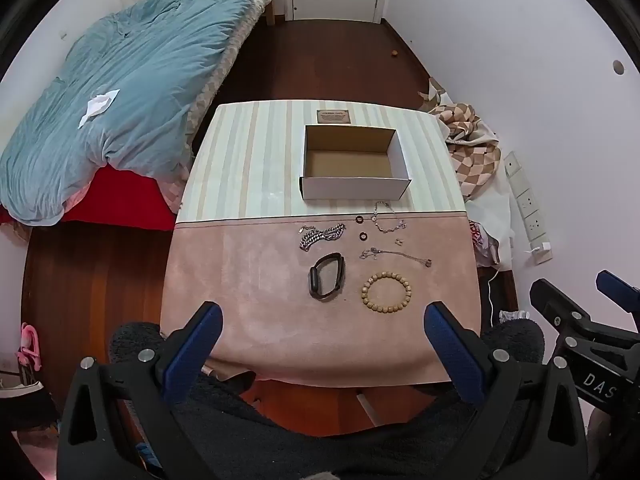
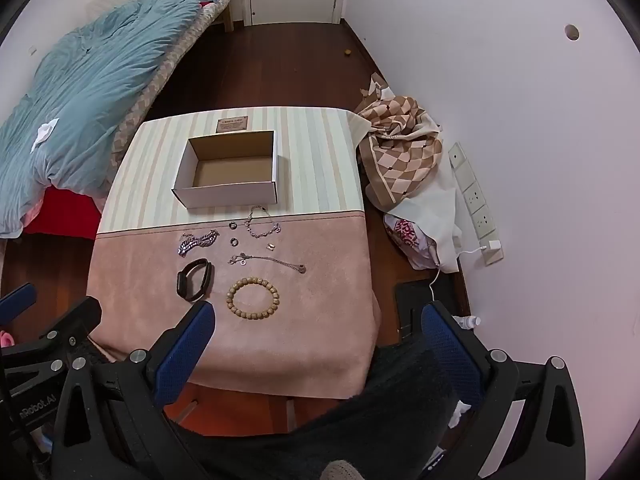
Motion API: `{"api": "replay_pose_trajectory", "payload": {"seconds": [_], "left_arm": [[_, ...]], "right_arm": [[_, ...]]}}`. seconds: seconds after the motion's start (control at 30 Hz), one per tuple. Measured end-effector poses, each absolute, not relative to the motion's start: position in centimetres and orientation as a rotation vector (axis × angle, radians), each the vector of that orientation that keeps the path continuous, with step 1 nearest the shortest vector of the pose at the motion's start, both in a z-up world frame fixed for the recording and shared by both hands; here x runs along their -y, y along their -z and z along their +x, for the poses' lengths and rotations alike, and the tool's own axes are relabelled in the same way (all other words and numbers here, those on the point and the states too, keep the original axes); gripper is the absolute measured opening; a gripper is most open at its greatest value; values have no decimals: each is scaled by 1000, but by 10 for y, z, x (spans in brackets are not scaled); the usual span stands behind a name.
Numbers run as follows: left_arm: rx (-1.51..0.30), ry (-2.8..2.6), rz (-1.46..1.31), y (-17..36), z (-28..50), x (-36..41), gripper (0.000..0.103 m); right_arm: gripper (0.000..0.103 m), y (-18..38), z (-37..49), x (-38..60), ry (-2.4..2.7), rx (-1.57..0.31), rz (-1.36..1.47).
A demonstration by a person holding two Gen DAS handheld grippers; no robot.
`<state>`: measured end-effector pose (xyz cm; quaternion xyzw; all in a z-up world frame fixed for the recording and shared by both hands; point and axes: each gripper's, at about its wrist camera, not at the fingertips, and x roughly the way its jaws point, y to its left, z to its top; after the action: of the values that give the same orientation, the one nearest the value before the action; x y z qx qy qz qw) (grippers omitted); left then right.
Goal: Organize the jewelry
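Note:
An open, empty white cardboard box [image 1: 356, 190] [image 2: 228, 196] stands on the table's striped far half. On the pink cloth lie a black wristband [image 1: 326, 276] [image 2: 193, 274], a wooden bead bracelet [image 1: 386, 293] [image 2: 253, 298], a chunky silver chain [image 1: 320, 235] [image 2: 198, 242], two dark rings [image 1: 359, 220] [image 2: 233, 225], thin silver chains [image 1: 394, 256] [image 2: 268, 261] and a small clasp [image 1: 399, 241]. My left gripper [image 1: 322, 316] is open and empty over the near edge. My right gripper [image 2: 318, 316] is open and empty, near the bead bracelet.
The small table [image 1: 240, 280] stands on a dark wood floor. A bed with a blue duvet [image 1: 120, 100] is to the left. A checked cloth pile [image 2: 404, 152] and a wall power strip [image 2: 476, 204] are to the right. A door is at the back.

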<state>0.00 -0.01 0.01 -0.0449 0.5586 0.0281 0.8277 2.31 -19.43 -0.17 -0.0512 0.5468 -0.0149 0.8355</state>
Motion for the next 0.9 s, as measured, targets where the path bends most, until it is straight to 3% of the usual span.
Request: {"api": "replay_pose_trajectory", "payload": {"seconds": [0.9], "left_arm": [[-1179, -56, -95, -6, 1, 1, 103]], "right_arm": [[103, 0, 21, 198, 25, -1153, -100]]}}
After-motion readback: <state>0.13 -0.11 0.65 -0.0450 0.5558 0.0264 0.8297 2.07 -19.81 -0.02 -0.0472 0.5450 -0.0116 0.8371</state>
